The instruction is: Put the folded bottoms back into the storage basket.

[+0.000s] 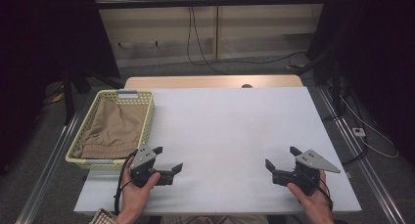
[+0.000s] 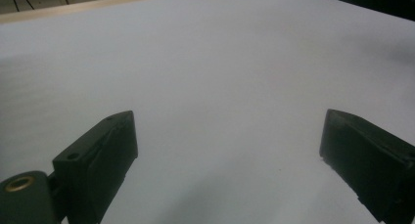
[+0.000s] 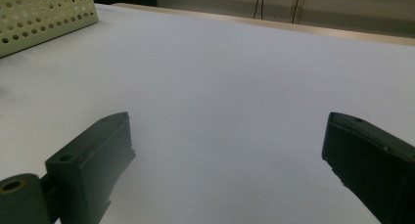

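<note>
A pale yellow perforated basket (image 1: 147, 117) stands at the table's left edge with a folded tan cloth (image 1: 115, 128) lying inside it. My left gripper (image 1: 167, 158) rests near the table's front, just right of the basket's near corner, open with nothing between its jaws; in the left gripper view it (image 2: 227, 141) looks over bare white tabletop. My right gripper (image 1: 281, 157) sits low at the front right, open and holding nothing. In the right gripper view it (image 3: 229, 145) faces the table, with the basket (image 3: 44, 16) far off at the upper left.
The white table top (image 1: 230, 131) spreads between and beyond the two grippers. A wooden strip (image 1: 210, 81) runs along the far edge. Cables (image 1: 195, 43) hang down the wall behind, and dark stands flank the table on both sides.
</note>
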The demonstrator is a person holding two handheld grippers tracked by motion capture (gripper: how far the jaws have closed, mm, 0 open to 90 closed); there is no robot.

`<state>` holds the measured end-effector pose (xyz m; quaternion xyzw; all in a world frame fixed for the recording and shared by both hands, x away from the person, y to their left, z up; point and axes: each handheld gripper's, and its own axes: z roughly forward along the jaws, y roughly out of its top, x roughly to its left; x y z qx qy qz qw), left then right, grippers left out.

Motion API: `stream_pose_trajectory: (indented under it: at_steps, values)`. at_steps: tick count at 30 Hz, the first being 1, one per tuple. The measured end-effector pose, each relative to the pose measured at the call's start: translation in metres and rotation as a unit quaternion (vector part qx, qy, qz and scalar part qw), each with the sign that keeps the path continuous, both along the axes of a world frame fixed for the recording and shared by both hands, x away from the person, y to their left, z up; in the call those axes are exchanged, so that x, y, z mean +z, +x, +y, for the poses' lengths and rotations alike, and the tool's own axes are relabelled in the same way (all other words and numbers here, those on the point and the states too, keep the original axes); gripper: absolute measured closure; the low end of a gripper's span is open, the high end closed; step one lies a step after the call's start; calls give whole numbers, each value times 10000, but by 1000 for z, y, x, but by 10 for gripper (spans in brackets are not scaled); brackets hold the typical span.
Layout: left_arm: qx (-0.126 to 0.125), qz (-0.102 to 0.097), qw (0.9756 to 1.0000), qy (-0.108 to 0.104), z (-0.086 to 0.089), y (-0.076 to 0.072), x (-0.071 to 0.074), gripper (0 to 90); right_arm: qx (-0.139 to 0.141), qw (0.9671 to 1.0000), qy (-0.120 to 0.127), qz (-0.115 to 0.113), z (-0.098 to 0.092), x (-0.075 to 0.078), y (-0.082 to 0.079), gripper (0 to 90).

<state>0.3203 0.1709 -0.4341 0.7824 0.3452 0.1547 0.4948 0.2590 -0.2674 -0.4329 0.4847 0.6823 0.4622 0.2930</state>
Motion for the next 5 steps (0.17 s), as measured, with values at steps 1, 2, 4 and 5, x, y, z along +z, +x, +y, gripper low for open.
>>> stream_pose_trajectory:
  at_steps: [1,2,4,5]
  values:
    - [36,-29,10000,15,0,0,0,71,4,10000,-5,-10,0,0,0,47]
    - [39,-35,10000,27,0,1,0,73,5,10000,-5,-16,0,0,0,47]
    - [21,21,10000,52,-1,3,-1,67,-1,10000,2,-17,0,0,0,47]
    - [29,-62,9999,128,-1,3,-1,66,-9,10000,5,3,0,0,0,47]
